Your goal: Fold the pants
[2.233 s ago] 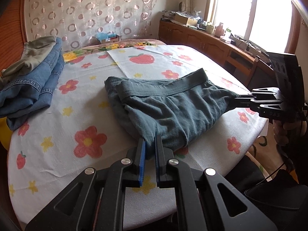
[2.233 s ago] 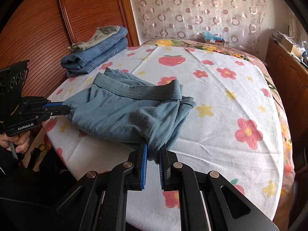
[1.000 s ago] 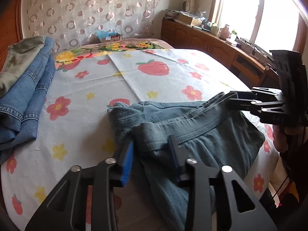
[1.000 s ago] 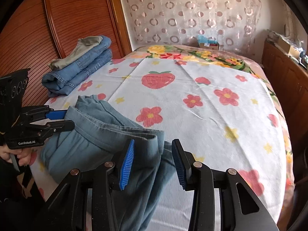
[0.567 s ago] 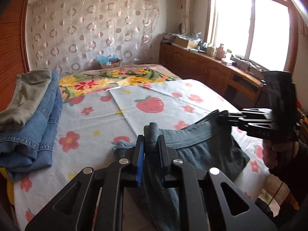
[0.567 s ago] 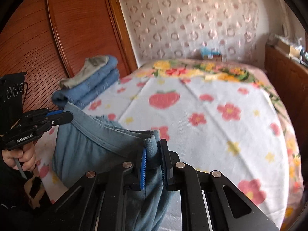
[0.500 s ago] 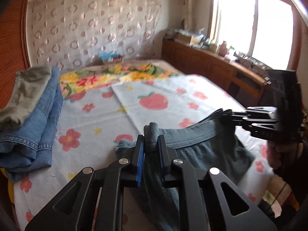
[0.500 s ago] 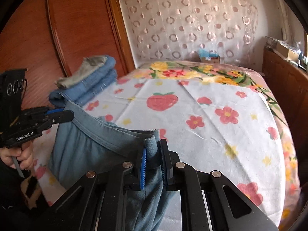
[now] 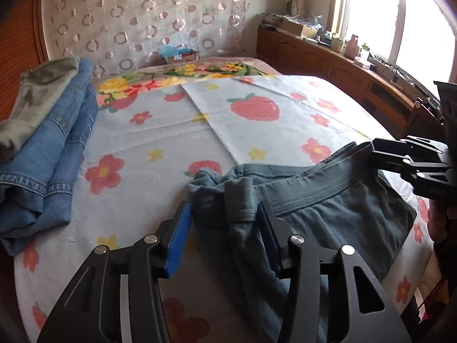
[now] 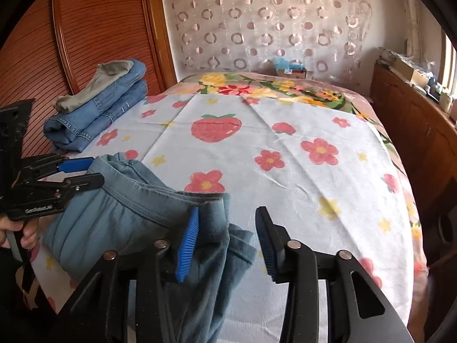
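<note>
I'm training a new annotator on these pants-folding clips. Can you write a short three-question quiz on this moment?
1. True or false: the left gripper is clamped shut on the teal pants.
2. What lies on top of the folded jeans? A) a grey-green garment B) a tissue box C) a towel
3. Fill in: the waistband of the teal pants runs from the left gripper to the ____ gripper.

Key: 1. False; both it and the right gripper have their jaws spread, with cloth lying loose between them. 2. A, the grey-green garment. 3. right.
</note>
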A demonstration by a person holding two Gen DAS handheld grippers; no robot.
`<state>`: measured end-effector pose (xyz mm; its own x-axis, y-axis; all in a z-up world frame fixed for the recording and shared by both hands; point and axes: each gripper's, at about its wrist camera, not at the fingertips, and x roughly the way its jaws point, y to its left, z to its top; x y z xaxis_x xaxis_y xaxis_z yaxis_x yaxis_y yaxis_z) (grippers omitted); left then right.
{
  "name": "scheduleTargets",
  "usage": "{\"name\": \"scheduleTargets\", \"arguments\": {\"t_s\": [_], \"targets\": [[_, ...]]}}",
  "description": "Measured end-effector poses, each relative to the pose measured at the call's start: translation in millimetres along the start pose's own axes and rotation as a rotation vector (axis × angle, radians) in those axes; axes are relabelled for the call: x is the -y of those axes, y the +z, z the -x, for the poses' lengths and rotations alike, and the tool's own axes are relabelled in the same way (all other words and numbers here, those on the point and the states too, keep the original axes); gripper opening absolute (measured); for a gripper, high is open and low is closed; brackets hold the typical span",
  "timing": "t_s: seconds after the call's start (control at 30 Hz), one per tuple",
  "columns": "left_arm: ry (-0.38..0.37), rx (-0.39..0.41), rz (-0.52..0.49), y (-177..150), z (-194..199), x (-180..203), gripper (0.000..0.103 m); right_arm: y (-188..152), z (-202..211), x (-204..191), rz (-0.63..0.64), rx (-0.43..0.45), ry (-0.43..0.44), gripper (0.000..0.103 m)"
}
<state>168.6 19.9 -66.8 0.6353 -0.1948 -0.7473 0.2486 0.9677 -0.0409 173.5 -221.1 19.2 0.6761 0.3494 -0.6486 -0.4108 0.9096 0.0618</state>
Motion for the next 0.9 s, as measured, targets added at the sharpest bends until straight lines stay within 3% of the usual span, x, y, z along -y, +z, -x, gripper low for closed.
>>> {"name": "scheduleTargets", "arguments": {"t_s": [0.2, 0.4, 0.9], "targets": [[0.042, 0.015, 0.012, -4, -4, -3, 0.071, -15, 9, -4, -0.003, -0.018, -0.006, 0.052], [0.040, 0.005, 0.024, -3, -6, -6, 0.076, -22, 18, 1, -0.021, -0.035, -0.036, 0.053], [-0.010, -0.024, 0.064, -1, -13, -13, 0.078, -21, 3, 1, -0.068, -0.073, -0.006, 0.054]]}}
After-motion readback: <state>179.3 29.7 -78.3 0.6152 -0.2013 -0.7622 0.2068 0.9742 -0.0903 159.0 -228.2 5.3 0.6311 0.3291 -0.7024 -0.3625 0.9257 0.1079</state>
